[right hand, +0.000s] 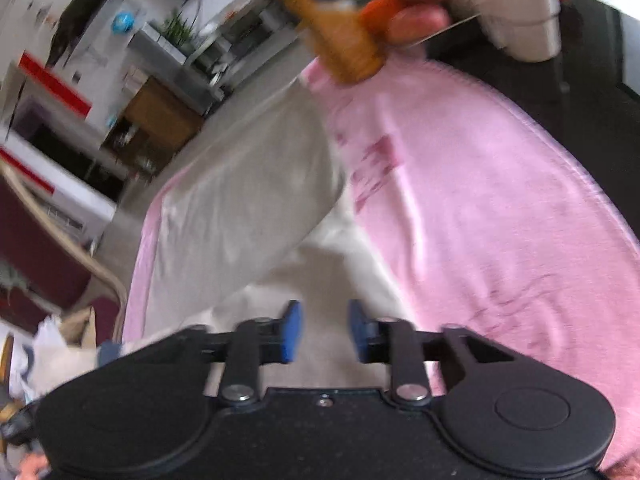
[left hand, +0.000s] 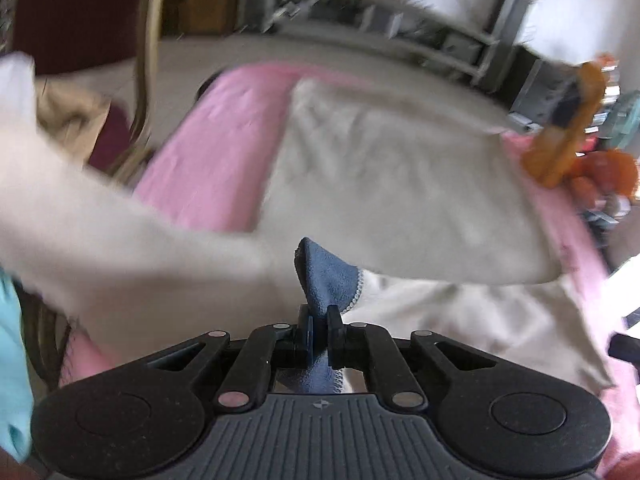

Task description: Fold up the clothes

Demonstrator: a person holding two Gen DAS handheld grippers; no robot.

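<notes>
- We clamp our left gripper [left hand: 320,320] on a blue cuff [left hand: 326,276], which stands up between the 2 closed fingers.
- The cuff belongs to a cream garment [left hand: 384,168] that lies spread on a pink cloth [left hand: 212,152]; its sleeve [left hand: 120,240] runs from the cuff up and to the left, lifted and blurred.
- Our right gripper [right hand: 325,330] hangs with its jaws parted and nothing between the blue pads [right hand: 291,332], just above the near part of the garment [right hand: 240,200].
- In the right view the garment lies on the left side of the pink cloth [right hand: 480,200], with a folded part slanting across a flat lower layer.
- An orange toy [left hand: 560,136] sits at the far right corner of the cloth, touching its edge; in the right view it [right hand: 340,36] shows blurred at the top.
- A dark red chair [left hand: 72,20] stands beyond the cloth on the left.
- A pale blue cloth [left hand: 12,360] shows at the left edge of the left view.
- Both views are blurred.
</notes>
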